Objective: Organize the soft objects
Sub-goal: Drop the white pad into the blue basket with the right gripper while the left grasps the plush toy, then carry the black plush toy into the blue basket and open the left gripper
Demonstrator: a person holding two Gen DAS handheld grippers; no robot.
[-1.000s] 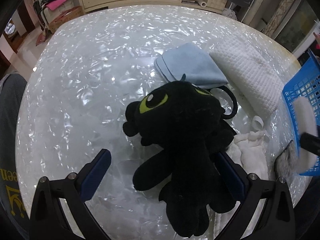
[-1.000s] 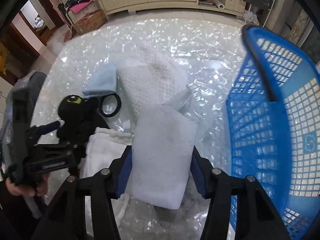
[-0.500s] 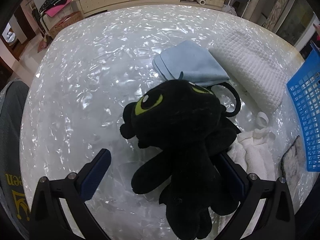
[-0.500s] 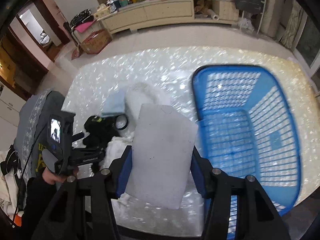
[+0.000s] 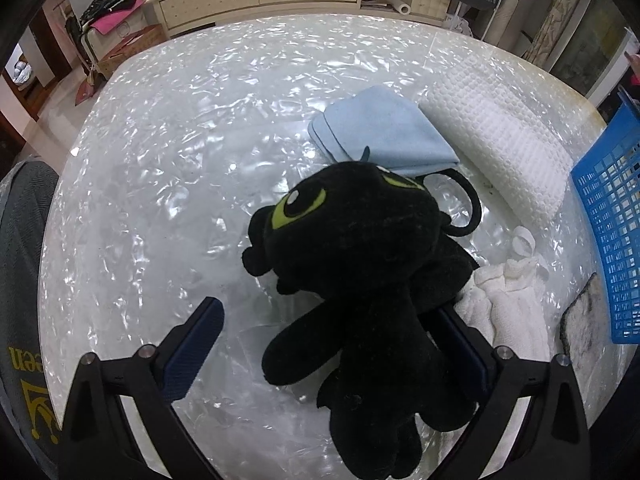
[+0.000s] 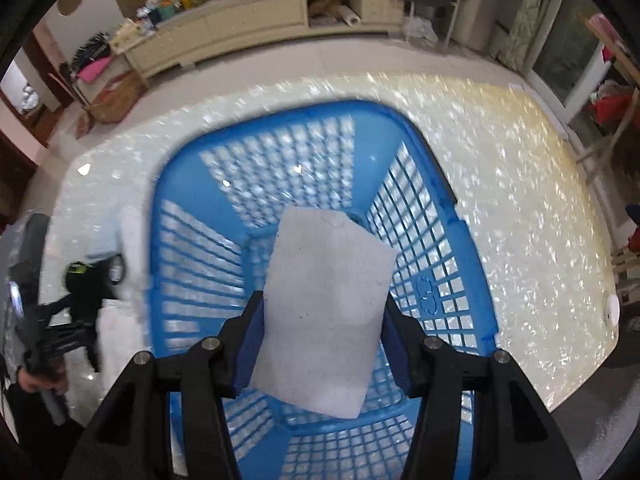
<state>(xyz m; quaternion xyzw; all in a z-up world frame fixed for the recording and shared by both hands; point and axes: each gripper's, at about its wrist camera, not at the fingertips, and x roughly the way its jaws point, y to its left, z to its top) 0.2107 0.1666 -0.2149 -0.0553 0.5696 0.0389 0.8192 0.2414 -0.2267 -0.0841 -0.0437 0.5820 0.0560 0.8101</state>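
Note:
A black plush toy with green eyes (image 5: 360, 264) lies on the shiny white table between the fingers of my left gripper (image 5: 332, 340). The jaws stand wide open and its body leans against the right finger. My right gripper (image 6: 320, 320) is shut on a white folded cloth (image 6: 324, 312) and holds it above the inside of the blue plastic basket (image 6: 200, 240). The plush toy also shows small in the right wrist view (image 6: 86, 284).
A light blue folded cloth (image 5: 380, 132), a white waffle towel (image 5: 504, 140) and a crumpled white towel (image 5: 512, 300) lie beyond and right of the toy. The basket's edge (image 5: 608, 240) stands at the right. A grey chair back (image 5: 20, 260) is at the left.
My right gripper lifted the white cloth off the table and carried it right, over the basket. My left gripper stayed open around the plush toy, nearly still.

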